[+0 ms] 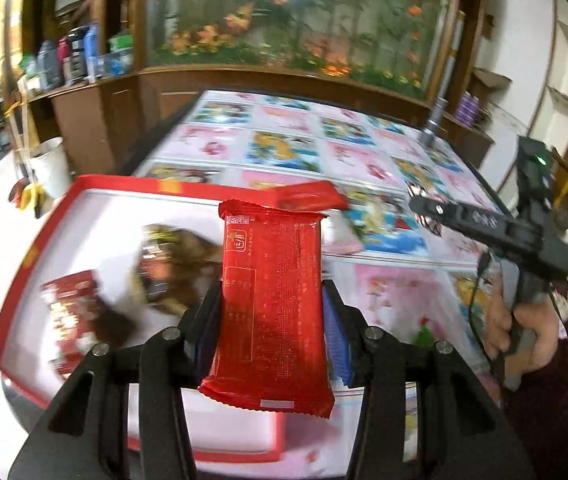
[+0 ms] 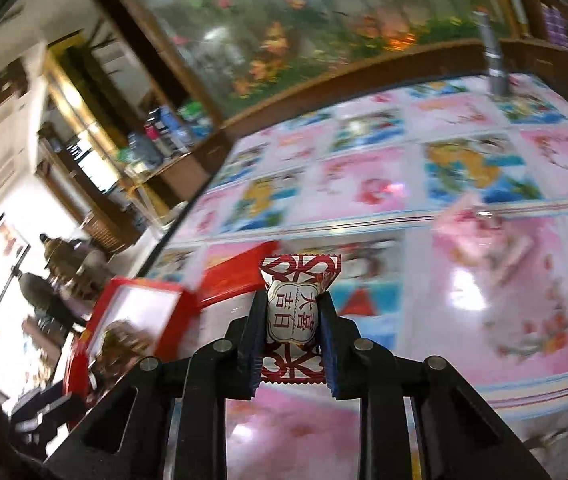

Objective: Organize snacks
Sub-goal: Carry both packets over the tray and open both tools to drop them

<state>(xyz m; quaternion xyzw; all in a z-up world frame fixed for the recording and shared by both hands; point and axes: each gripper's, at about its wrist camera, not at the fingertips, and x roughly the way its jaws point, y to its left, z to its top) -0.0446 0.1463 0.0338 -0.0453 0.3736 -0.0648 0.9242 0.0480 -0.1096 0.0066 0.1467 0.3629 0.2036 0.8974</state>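
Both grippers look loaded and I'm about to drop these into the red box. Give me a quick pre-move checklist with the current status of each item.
1. Left gripper holds the red packet between both pads: ok.
2. Right gripper shut on the red-and-white candy: ok.
3. Red box in view, open side up: ok.
4. Free space in the box: ok; the snacks already inside leave white floor bare.
5. Packet hanging straight: not ok; it sits slightly tilted and sticks out well past the fingertips.
6. Exact position of box contents: cannot tell; both views are motion-blurred.
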